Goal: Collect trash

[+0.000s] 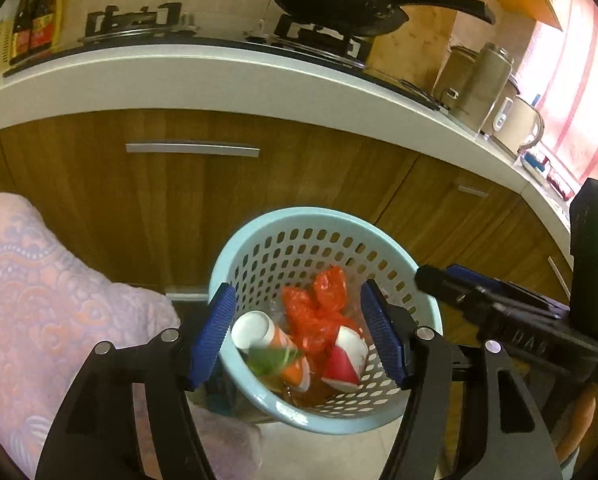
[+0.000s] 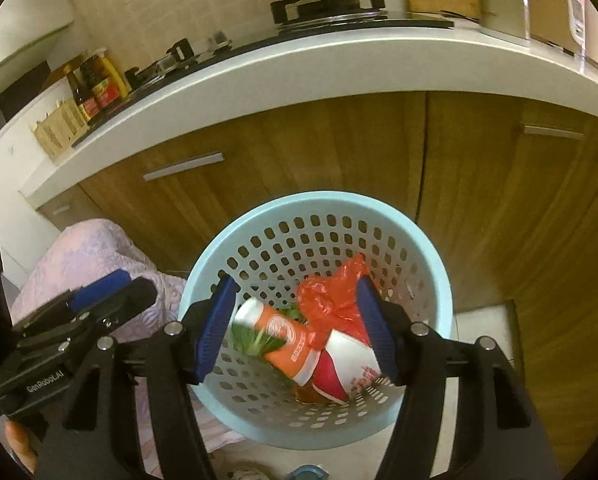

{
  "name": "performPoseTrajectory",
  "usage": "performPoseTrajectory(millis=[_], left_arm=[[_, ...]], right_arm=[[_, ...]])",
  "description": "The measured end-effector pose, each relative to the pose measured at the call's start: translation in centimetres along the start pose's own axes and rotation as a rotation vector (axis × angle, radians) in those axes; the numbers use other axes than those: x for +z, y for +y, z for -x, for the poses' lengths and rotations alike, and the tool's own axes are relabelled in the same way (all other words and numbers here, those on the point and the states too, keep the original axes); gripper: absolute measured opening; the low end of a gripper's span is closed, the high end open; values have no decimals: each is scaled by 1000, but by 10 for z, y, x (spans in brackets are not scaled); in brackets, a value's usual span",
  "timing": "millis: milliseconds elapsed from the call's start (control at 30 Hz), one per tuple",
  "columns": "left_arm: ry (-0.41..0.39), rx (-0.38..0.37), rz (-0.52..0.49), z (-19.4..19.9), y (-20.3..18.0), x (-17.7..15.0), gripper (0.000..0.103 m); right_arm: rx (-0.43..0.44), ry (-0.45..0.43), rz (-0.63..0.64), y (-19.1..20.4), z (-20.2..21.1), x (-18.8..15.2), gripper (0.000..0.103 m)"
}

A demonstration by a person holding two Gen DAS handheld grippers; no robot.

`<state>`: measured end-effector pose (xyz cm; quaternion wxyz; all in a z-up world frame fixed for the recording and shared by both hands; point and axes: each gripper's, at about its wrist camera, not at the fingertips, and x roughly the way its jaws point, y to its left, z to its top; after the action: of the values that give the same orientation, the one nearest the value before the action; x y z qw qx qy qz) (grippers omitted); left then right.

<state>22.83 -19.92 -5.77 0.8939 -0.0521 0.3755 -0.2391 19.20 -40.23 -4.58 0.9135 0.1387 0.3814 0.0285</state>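
While the left gripper (image 1: 297, 328) hangs over the light blue perforated basket (image 1: 331, 220) at lower centre of the left wrist view, its blue pads (image 1: 215, 332) stand wide apart with nothing between them. Trash lies inside the basket: an orange-and-white paper cup (image 1: 273, 340) on its side, a green leaf (image 1: 273, 360) blurred over it, a crumpled red plastic bag (image 1: 319, 308), and a red-and-white cup (image 1: 347, 356). Right gripper (image 1: 431, 276) enters from the right edge; cannot tell its jaw gap here. Frying pan (image 1: 335, 0) sits on the stove at top; sauce bottles (image 1: 35, 20) upper left, labels unreadable. Pink patterned fabric (image 1: 39, 300) fills lower left.

Right wrist view: right gripper (image 2: 297, 328) wide open, empty, above the same basket (image 2: 319, 204). Orange cup (image 2: 283, 340) carries white print, too blurred to read; red bag (image 2: 331, 296) and red-white cup (image 2: 347, 364) lie beside it, leaf (image 2: 255, 338) across the orange cup. Left gripper (image 2: 111, 286) at lower left, body marked "GenRobot.AI". Bottles (image 2: 95, 92) at upper left on the counter (image 2: 299, 72).
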Motion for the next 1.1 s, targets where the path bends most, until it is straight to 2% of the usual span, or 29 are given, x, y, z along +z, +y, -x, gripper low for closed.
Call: performPoseTrajectory(millis=[233,367,433,533,700,800,967,1100], left_arm=[[-50,2,49,26,15,-7,63],[-111,21,66,55,21,-13,70],[-159,71,47,75,21,-16,73],[-242,139,32,103,20,-24,82],[-339,273,1,134,24,-34,84],[-373,320,-8,140,31,-36,84],[-373,338,22,142,49,-40,84],[-380,444,-14,140,48,-45,84]], right_arm=[[3,-31,31,13,14,-2,59],[-13,-92,72,30,34,-8,59],[-13,-113,87,38,41,-11,59],[0,-139,92,52,49,-17,59],[-20,-203,140,79,62,-22,64],[-62,-243,167,91,68,-25,64],[-104,-286,161,98,73,-27,66],[-103,-295,144,98,73,-23,68]])
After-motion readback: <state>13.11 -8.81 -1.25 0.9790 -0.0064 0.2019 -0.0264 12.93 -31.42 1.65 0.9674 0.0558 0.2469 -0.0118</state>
